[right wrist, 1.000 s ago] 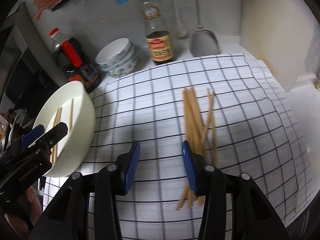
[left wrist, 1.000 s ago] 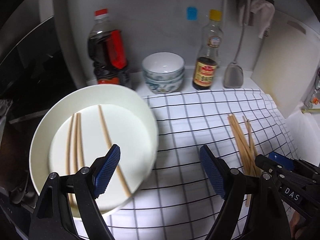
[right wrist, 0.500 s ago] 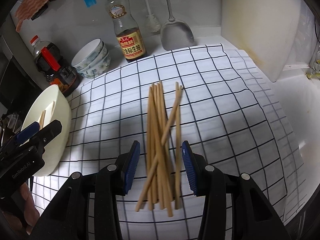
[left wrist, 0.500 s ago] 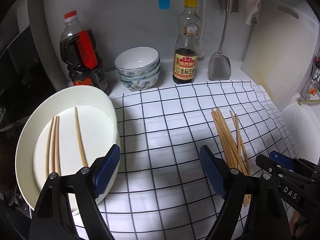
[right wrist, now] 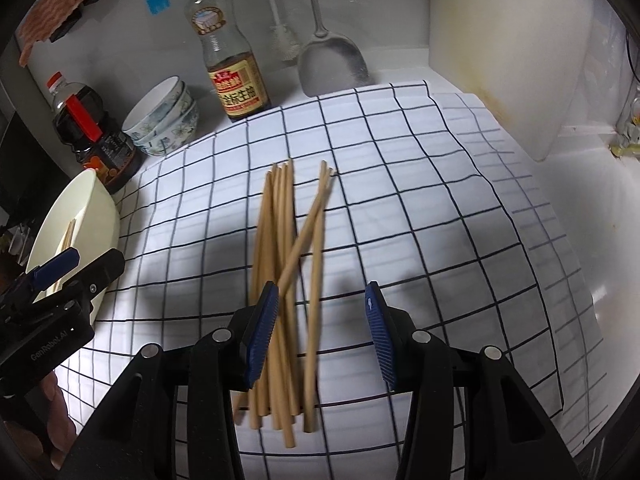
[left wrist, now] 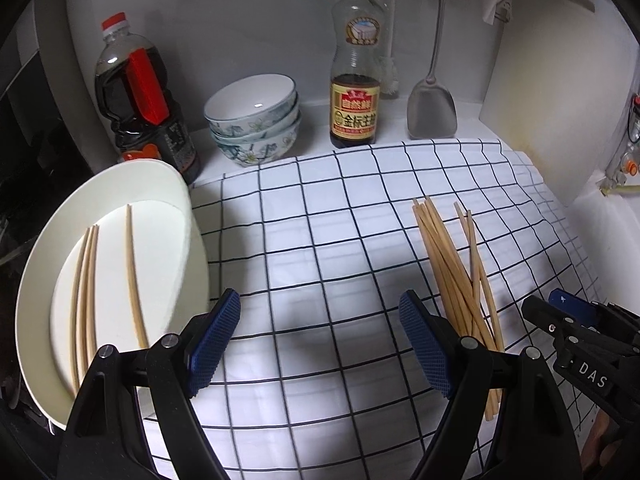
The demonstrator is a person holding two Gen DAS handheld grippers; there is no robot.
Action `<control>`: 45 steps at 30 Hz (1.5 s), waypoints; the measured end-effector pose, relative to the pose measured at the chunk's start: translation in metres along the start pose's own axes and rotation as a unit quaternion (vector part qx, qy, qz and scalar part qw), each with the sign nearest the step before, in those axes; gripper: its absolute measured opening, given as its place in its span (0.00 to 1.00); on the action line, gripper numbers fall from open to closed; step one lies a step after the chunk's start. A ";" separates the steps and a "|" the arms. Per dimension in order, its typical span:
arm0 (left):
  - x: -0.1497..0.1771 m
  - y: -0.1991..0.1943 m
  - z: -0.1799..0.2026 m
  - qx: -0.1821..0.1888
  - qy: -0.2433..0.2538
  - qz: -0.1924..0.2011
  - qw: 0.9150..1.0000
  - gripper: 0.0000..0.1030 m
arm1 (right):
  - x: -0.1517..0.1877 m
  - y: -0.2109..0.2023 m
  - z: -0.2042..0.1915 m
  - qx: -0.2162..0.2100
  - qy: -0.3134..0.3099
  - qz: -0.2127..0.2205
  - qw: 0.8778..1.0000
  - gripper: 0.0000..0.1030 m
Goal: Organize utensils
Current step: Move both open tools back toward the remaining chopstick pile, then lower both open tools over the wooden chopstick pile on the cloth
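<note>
**Clerk:** Kitchen counter, white, covered by a checked cloth (left wrist: 320, 248); wall behind. Nearest items first?

**Checker:** Left gripper (left wrist: 320, 340): tilted steeply down over the cloth, jaws wide apart, nothing between the blue pads (left wrist: 214, 336). Its left finger sits just in front of the plate's rim.

**Clerk:** And the other?

**Checker:** Right gripper (right wrist: 320, 332): also angled steeply down, jaws partly apart and not pressing on anything. It hangs above the near ends of the loose chopsticks (right wrist: 280, 260); the left pad (right wrist: 262, 332) overlaps the bundle in view, and whether it touches them I cannot tell. A bit of the person's hand (right wrist: 48, 420) shows at the lower left of the right wrist view, behind the left gripper's body.

**Clerk:** Chopsticks, location?

**Checker:** Loose pile on the cloth, right of centre, most lying roughly parallel, two crossing the rest. Separate lot: three chopsticks (left wrist: 92, 280) lying in the white plate (left wrist: 168, 184) at the cloth's left edge, two close together, one apart.

**Clerk:** Far row?

**Checker:** Left to right along the wall: dark sauce jug with red cap (left wrist: 140, 104), stacked patterned bowls (left wrist: 254, 120), tall sauce bottle with yellow cap (left wrist: 355, 80), hanging metal spatula (left wrist: 432, 108), white cutting board (left wrist: 560, 100) leaning at the right.
</note>
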State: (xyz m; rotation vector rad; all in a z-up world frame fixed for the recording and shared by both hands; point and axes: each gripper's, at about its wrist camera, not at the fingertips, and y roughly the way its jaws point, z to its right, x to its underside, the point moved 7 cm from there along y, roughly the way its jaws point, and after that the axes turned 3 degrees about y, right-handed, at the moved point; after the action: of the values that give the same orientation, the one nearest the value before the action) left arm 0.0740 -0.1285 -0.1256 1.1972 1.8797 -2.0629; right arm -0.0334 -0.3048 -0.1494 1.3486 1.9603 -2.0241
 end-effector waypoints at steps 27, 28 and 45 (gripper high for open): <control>0.015 0.039 0.021 0.012 -0.006 -0.031 0.999 0.78 | 0.010 0.046 -0.001 0.026 -0.060 -0.025 0.998 0.42; 0.016 0.039 0.022 0.013 -0.006 -0.031 0.999 0.78 | 0.010 0.046 -0.001 0.026 -0.061 -0.025 0.998 0.42; 0.015 0.048 0.055 0.037 -0.010 -0.036 0.999 0.78 | 0.001 0.042 0.031 0.035 -0.051 -0.006 0.998 0.42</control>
State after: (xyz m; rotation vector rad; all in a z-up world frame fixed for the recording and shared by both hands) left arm 0.0650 -0.1815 -0.1766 1.1357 1.8798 -2.1913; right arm -0.0281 -0.3384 -0.1887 1.2228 1.8773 -2.1394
